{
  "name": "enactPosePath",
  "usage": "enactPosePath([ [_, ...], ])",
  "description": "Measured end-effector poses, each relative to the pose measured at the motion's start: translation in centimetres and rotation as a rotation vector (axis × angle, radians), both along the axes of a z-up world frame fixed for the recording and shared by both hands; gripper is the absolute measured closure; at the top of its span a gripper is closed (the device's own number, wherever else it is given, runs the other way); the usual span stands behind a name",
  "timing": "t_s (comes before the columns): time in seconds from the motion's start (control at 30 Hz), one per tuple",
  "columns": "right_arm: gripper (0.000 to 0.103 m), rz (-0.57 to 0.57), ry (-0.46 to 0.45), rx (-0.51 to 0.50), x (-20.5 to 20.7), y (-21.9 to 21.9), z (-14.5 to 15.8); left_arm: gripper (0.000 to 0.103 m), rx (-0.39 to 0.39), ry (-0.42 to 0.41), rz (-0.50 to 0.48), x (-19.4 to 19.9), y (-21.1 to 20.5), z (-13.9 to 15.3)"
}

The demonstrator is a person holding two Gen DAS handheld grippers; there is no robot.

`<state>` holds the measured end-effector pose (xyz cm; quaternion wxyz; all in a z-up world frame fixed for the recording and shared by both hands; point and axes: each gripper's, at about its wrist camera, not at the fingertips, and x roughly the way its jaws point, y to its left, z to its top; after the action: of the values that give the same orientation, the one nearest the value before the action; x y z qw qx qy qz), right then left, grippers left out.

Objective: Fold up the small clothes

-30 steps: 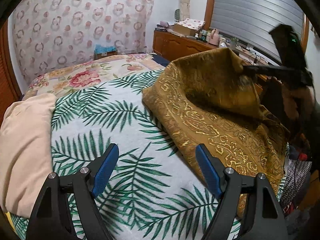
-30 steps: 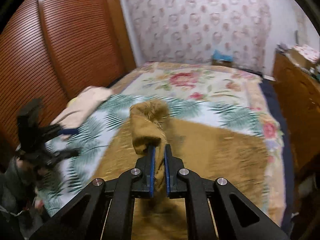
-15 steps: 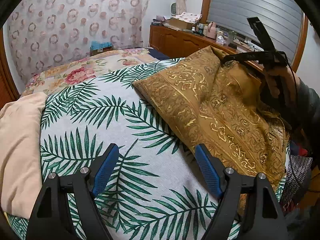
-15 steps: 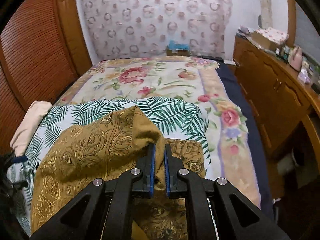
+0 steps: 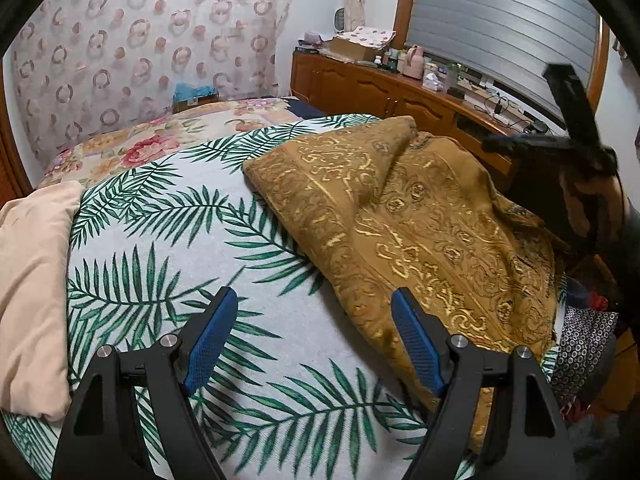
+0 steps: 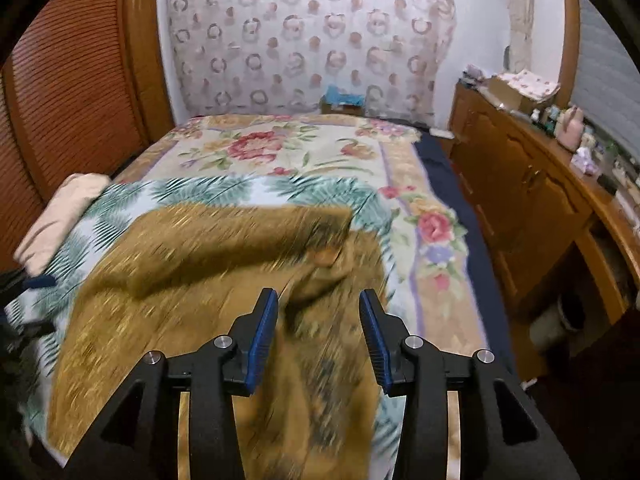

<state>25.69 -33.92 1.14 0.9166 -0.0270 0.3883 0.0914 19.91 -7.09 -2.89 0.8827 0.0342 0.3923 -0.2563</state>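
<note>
**Right Gripper Release After First Fold**

With the fold corner now let go, the work passes from carrying cloth to settling it. Proceed through the scene from largest item to smallest.

1. Bed (image 6: pixel 304 148): the carrying surface, covered by a floral quilt at its head end and a palm-leaf sheet (image 5: pixel 168 248) over its foot end.
2. Brown patterned cloth (image 5: pixel 420 224): lies on the palm-leaf sheet toward the right edge of the bed, doubled over itself, with its near end hanging off the foot edge. The upper layer shows a raised ridge and slack wrinkles; it is not yet flat. In the right wrist view it is motion-blurred.
3. Cream folded item (image 5: pixel 32 280): rests at the left edge of the bed, well apart from the brown cloth.
4. Right gripper (image 6: pixel 318 332): half a second ago its jaws were clamped on a bunched corner of the cloth; now they stand apart and empty above it.
5. Left gripper (image 5: pixel 312 344): jaws spread wide, holding nothing, hovering over the sheet just beside the cloth's left edge, unchanged from before.

Judgement: one fold is laid. The next move likely calls for smoothing the upper layer or regrasping an edge for a second fold. The overhanging end may drag the cloth off the foot edge.
</note>
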Motion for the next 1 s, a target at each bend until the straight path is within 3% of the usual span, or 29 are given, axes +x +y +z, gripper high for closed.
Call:
enactPosePath([
  [0.23, 0.059, 0.081, 0.051, -0.008, -5.3, 2.1, -1.8, 0.023, 0.0, -0.01, -0.008, -1.7, -0.9, 0.1],
  [0.43, 0.059, 0.085, 0.084, -0.066, -6.8, 2.7, -3.7, 0.023, 0.003, -0.006, 0.013, -3.2, -0.8, -0.2],
  [0.5, 0.066, 0.067, 0.1, -0.075, -6.9, 2.3, -4.2, 0.023, 0.003, -0.001, 0.019, -3.6, -0.7, -0.3],
  [0.57, 0.094, 0.068, 0.113, -0.066, -6.7, 2.1, -4.6, 0.023, 0.002, 0.002, 0.027, -4.2, -0.6, -0.4],
  [0.83, 0.097, 0.032, -0.01, 0.022, -11.1, -0.7, -1.1, 0.023, -0.011, -0.016, 0.033, -6.5, -0.9, 0.4],
  [1.0, 0.097, -0.004, -0.023, 0.035, -14.5, -2.9, -0.5, 0.023, -0.029, -0.01, 0.027, -7.5, -1.5, 0.4],
])
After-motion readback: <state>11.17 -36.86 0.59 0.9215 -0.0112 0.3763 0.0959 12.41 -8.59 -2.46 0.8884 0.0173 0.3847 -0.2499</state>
